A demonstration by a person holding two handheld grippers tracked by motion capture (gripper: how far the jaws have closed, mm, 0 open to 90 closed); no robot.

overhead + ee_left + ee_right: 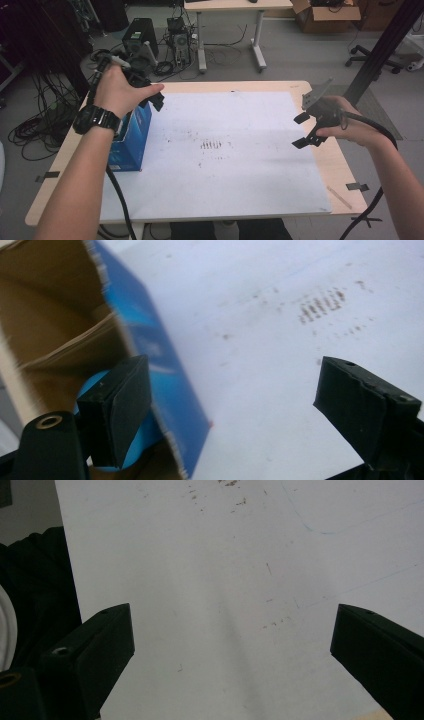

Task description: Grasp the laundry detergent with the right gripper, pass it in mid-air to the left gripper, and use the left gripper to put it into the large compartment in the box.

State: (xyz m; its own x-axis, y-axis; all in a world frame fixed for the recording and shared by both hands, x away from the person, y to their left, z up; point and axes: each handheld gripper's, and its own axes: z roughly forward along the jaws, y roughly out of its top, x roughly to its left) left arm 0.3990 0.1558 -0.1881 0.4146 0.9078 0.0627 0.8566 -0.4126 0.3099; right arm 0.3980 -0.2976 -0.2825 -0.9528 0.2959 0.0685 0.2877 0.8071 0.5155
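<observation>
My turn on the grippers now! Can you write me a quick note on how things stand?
Left gripper: open, above the open top of the blue box; one jaw sits over the box's inside, the other over the white mat.
Right gripper: open, holding nothing, over the mat's right edge.
Box stands at the table's left side. Something light blue shows inside it.
Done: nothing gripped yet.
Left: probably taking hold of the box wall or what's inside.

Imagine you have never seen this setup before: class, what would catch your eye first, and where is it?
First comes the blue box at the left edge of the white sheet, its top torn open on brown card inside. The left gripper hovers open above it, one jaw over the opening where something light blue lies. Across the table, the right gripper hangs open over the sheet's right edge, with a cluster of dark marks mid-sheet between them.
</observation>
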